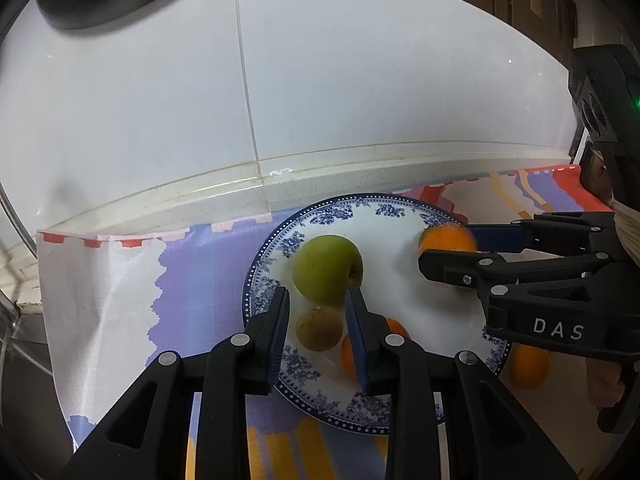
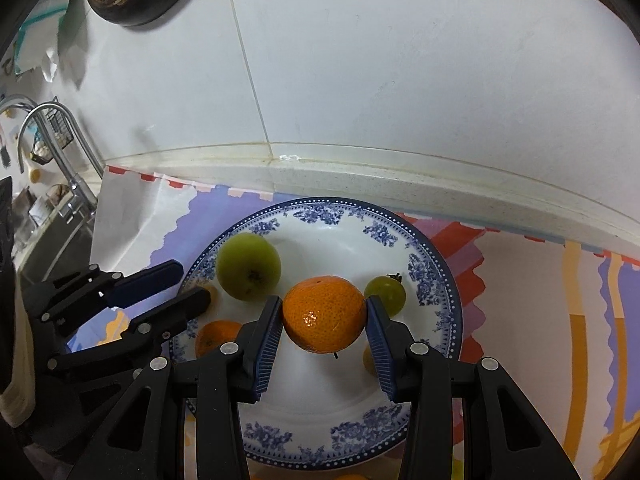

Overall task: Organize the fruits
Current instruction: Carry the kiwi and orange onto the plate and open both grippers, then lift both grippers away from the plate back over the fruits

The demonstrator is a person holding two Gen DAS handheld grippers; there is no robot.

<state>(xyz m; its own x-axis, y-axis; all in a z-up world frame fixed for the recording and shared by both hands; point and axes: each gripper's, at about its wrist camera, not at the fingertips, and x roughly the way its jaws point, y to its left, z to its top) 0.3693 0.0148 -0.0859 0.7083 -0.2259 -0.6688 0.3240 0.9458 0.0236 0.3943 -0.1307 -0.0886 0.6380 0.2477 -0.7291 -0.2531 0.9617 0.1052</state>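
Right wrist view, read from left to right: at the far left stand a sink and a curved tap (image 2: 60,152); nearer in, the left gripper (image 2: 176,286) reaches in low over the left rim of the blue-patterned plate (image 2: 436,280), which rests on a colourful cloth (image 2: 540,320). On the plate come a green apple (image 2: 248,266), a small orange (image 2: 218,338) near the left rim, then the large orange (image 2: 324,318) at the centre, pinched between the blue pads of the right gripper (image 2: 325,328), and just right of it a green grape-like fruit (image 2: 386,294) with a stem. From the left wrist view the left gripper's (image 1: 318,312) jaws look narrow and hold nothing; a small brown fruit (image 1: 319,327) lies on the plate between them without the pads pressing it, the apple just beyond the tips. Another orange (image 1: 530,364) sits off the plate on the cloth at the right. My reading is that the step in hand is setting the large orange on the plate, though whether it already rests on the surface I cannot tell. The next move would call for lowering it until it sits, spreading the jaws gently so it does not roll into the grape-like fruit, then drawing the gripper back and going for the fruit off the plate.
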